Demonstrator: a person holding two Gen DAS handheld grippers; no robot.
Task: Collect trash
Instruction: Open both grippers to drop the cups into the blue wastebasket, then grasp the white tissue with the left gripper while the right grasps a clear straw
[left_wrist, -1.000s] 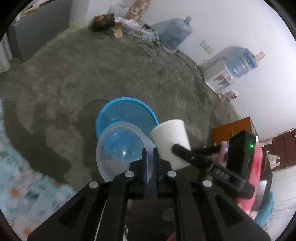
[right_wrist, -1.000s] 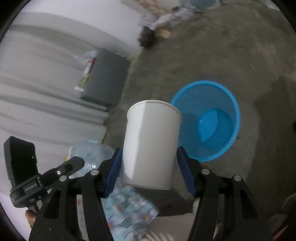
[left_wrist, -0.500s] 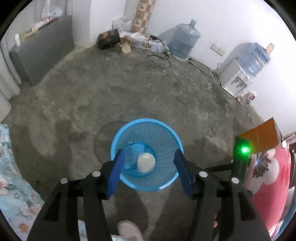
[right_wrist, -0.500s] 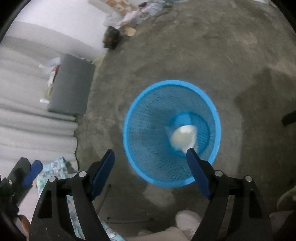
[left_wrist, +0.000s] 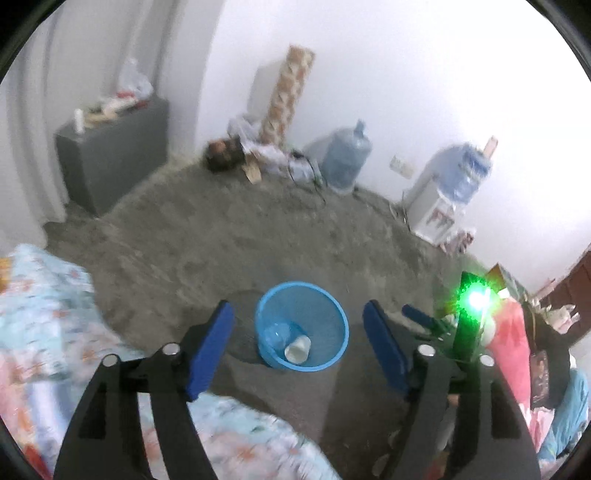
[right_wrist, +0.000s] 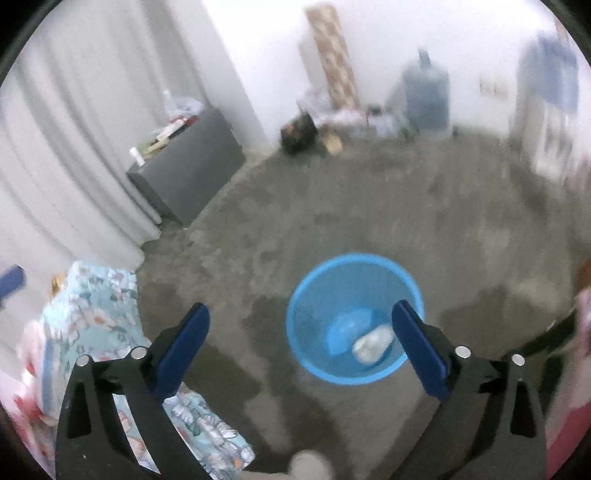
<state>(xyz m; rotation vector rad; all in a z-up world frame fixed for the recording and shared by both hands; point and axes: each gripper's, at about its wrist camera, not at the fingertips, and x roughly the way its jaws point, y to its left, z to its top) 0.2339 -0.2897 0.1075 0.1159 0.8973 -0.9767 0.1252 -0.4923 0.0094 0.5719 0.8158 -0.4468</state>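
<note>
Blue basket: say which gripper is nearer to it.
Right. The right gripper hangs above the blue basket, which looms larger there; the left gripper sits farther off, basket centred ahead. Both jaws are opening, empty.

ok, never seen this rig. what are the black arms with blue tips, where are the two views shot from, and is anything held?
There is no robot here: a person carries a two-finger gripper in each hand, with a fisheye camera on each looking forward along its fingers. The black arms with blue pads are those fingers.

One view is from the left gripper, the other from the right gripper. Both look down at a concrete floor with a blue mesh basket on it. In the basket lie a white cup and a clear plastic container.

Nothing is held. Both pairs of jaws are opening, with nothing between the pads.
</note>
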